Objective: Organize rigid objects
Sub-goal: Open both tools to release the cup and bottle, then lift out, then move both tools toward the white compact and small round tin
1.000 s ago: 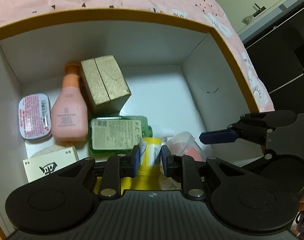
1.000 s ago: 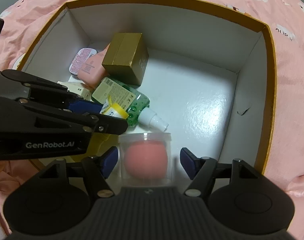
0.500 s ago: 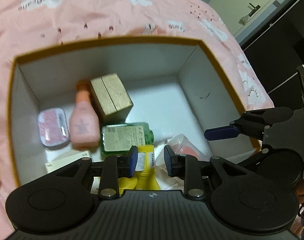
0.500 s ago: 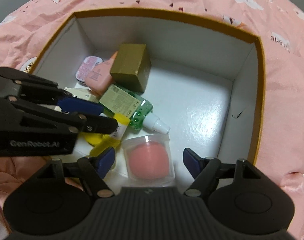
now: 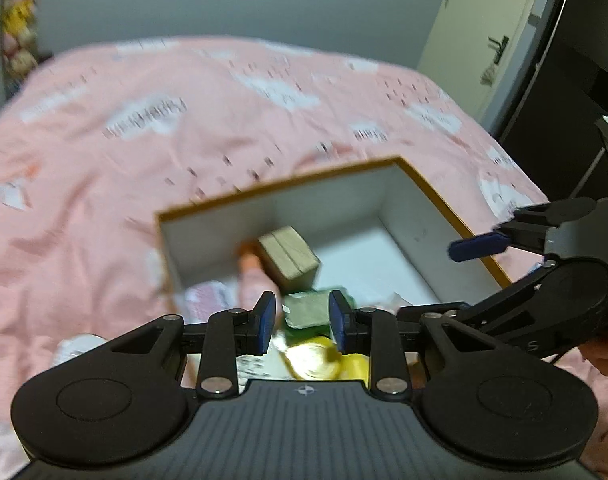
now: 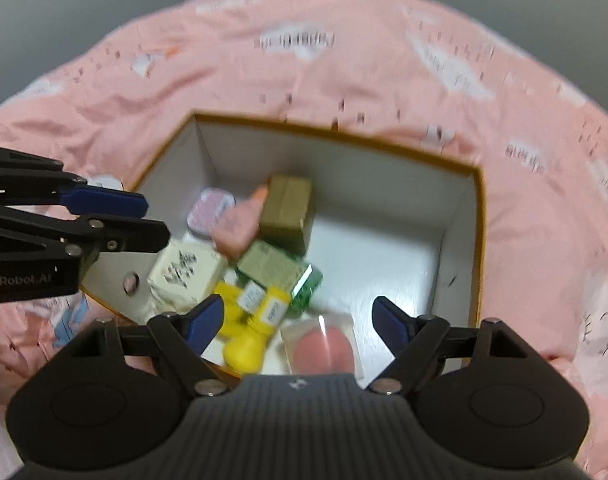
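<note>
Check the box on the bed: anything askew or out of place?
Yes: the gold cardboard box sits tilted, propped on the pink bottle. The items crowd one side of the white storage box; nothing looks spilled.

The white-lined, orange-rimmed cardboard box [image 6: 459,240] is crowded on its left: gold carton [image 6: 288,210], pink bottle [image 6: 238,226], green bottle [image 6: 280,272], yellow bottles [image 6: 248,332]. Its right half is bare floor, open from above between the walls.

Pink bedspread [image 5: 152,128] with white cloud print and dark flecks covers the bed to its far edge. Grey wall [image 5: 184,4] behind. Pale door [image 5: 483,40] with handle at right. Soft toys [image 5: 18,20], blurred, at far left.
</note>
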{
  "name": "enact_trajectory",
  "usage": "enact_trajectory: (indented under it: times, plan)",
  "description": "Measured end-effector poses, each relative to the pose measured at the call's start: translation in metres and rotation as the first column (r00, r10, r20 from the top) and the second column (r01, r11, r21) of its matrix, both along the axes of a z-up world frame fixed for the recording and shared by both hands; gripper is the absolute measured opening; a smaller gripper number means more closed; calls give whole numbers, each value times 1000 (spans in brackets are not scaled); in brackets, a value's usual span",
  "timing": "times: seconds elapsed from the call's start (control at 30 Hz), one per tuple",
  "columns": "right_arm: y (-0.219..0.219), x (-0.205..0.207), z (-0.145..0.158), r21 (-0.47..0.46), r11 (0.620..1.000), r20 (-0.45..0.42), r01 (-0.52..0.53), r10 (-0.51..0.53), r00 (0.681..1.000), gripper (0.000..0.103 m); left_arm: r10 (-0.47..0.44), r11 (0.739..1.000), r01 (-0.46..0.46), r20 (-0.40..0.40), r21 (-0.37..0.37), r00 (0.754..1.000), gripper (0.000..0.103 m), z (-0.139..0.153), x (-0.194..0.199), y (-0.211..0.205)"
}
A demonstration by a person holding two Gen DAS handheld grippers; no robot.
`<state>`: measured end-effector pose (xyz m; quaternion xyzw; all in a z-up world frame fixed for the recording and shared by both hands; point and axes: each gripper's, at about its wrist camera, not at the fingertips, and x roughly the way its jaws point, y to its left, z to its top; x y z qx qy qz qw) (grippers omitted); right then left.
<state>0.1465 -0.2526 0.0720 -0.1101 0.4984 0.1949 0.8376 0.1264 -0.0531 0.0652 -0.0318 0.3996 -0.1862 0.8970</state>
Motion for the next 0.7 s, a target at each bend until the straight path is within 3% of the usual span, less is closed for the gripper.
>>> enact_trajectory:
  times: [0.17, 0.4, 0.57, 0.7]
  plan:
    - [7, -25, 14, 89, 995, 92, 45, -53, 994, 82, 60, 995, -70, 135, 72, 989, 44, 9, -30, 12]
    - [14, -61, 15, 173, 975, 169, 138, -168, 971, 82, 196, 972, -223, 264, 76, 945, 47, 9, -64, 26]
    - [18, -86, 17, 185, 968, 229, 171, -212, 950, 82, 253, 957, -283, 280, 71, 926, 57, 5, -83, 39]
    - [32, -102, 13, 202, 973, 254, 115, -165, 953, 83, 283, 946, -312, 239, 93, 929, 60, -6, -100, 54]
